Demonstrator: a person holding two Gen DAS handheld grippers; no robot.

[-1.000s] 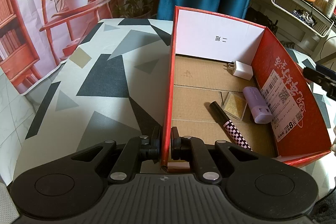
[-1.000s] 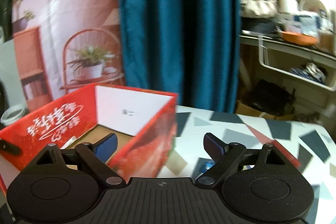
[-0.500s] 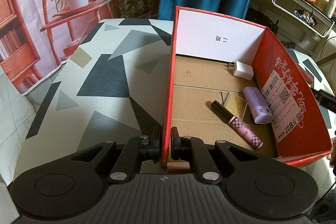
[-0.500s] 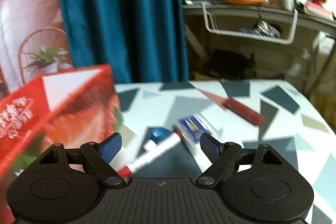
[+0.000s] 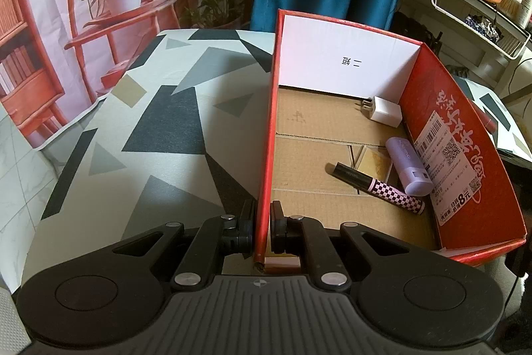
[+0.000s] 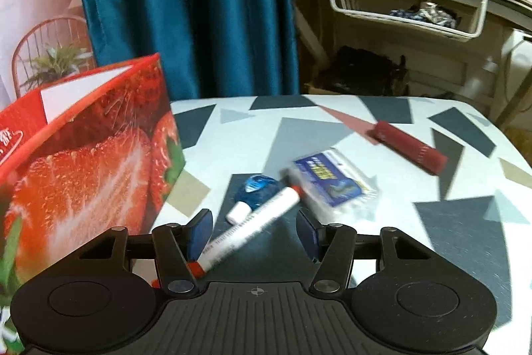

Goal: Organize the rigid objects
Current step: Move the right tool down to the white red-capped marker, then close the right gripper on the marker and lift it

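Observation:
My left gripper (image 5: 262,222) is shut on the left wall of the red cardboard box (image 5: 266,135). Inside the box lie a white charger plug (image 5: 384,111), a purple tube (image 5: 409,165), a black pen with a checkered cap (image 5: 379,187) and a small gold packet (image 5: 374,160). My right gripper (image 6: 254,235) is open just above the table, right of the box (image 6: 83,162). A white marker with red ends (image 6: 252,227) lies between its fingers. Beyond it lie a blue correction tape (image 6: 256,188), a blue-and-white packet (image 6: 332,182) and a dark red tube (image 6: 407,150).
The table has a grey, black and white geometric cloth (image 5: 159,135). A blue curtain (image 6: 186,5) hangs behind. A cluttered shelf with a white wire basket (image 6: 409,12) stands at the back right. The table's right edge (image 6: 512,148) is near the dark red tube.
My right gripper has swung from over the box to the table on its right and come down over the white marker. The checkered pen has rolled inside the box. My left gripper has kept its hold.

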